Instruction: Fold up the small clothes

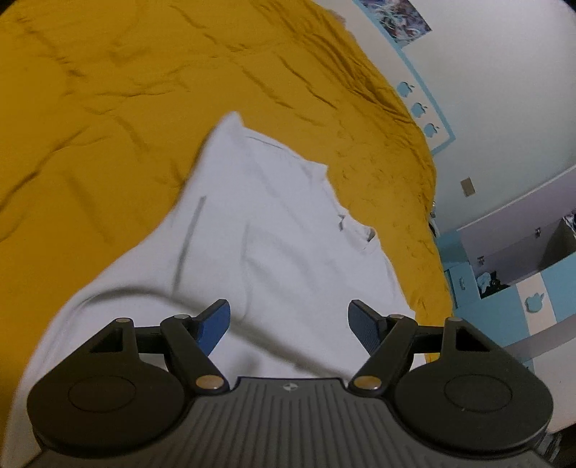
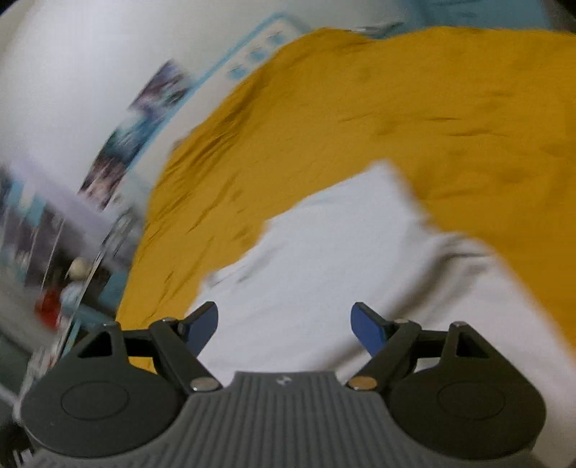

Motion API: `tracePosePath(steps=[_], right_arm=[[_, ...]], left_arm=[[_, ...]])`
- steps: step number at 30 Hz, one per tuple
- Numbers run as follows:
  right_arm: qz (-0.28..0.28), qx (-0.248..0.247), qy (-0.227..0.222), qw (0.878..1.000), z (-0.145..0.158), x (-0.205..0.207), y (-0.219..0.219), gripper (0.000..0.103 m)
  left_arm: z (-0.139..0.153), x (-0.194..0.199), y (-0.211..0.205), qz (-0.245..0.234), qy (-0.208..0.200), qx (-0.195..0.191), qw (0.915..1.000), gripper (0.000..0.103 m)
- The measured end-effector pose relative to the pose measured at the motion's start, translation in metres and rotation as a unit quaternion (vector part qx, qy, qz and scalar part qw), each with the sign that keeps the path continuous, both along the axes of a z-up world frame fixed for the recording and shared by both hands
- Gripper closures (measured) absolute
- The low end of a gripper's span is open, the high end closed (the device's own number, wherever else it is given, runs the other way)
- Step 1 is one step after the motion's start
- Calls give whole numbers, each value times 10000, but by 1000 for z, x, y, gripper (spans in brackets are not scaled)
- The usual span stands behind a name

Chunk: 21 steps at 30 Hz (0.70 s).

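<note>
A white T-shirt point(image 1: 259, 230) lies spread on a mustard-yellow bedspread point(image 1: 108, 108), with its collar at the right edge and a sleeve pointing away. My left gripper point(image 1: 288, 320) hovers over the shirt's near part, open and empty, blue pads wide apart. In the right wrist view the same shirt point(image 2: 324, 259) lies under my right gripper point(image 2: 284, 324), which is open and empty above the cloth. That view is blurred by motion.
The bedspread point(image 2: 396, 108) fills most of both views. A white wall with blue trim and a poster point(image 1: 396, 18) runs along the bed's far side. A blue and white shelf unit point(image 1: 511, 273) stands at the right; cluttered shelves point(image 2: 54, 270) show at the left.
</note>
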State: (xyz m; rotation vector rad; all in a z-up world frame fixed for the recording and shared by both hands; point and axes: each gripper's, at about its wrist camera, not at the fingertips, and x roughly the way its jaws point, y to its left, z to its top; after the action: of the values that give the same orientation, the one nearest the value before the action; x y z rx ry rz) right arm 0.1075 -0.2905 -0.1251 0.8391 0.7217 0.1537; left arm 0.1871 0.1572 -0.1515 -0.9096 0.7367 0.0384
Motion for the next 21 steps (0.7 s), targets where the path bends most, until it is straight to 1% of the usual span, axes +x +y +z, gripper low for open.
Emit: tracePosePath(steps=[3,5,6,9,10,11,14,16,18,19,21], right_arm=[[-592,554,279,9963,-19,-5,-45,25],[-726,829,322,9934,-29,-6,-60,26],[-726,981,332,9920,-30,2,-57,26],[-804,1403,428,9859,-43,9,-65,26],[-866,1545,499,9829,-48,7,-71,27],[-926,1711,542,9794,-51,7,-72,30],[-1009,2221,491,9685,-57,7,-70,30],[-1044,2323,424,9661,-61,7,-66,30],[-1237,2194,449,9667,-64,10,-66,30],[-1343,2228,422,9646,-66,8,-69,30],[-1386,2485,331,9581,-72,15,-71,30]], left_arm=[[-11,21,-5,-17,121,-3,9999,16],[-19,28,-8,-31,279,-32,9996,16],[-22,31,-9,-46,349,-21,9994,16],[-25,32,-12,-103,414,83,9991,16],[-26,33,-12,-122,430,127,9989,16],[-27,32,-12,-137,440,153,9988,16],[-28,31,-12,-168,446,200,9987,16],[-30,32,-12,-203,478,225,9984,16],[-30,35,-12,-234,496,251,9982,16],[-30,34,-12,-246,492,261,9981,16],[-30,34,-12,-227,486,245,9983,16]])
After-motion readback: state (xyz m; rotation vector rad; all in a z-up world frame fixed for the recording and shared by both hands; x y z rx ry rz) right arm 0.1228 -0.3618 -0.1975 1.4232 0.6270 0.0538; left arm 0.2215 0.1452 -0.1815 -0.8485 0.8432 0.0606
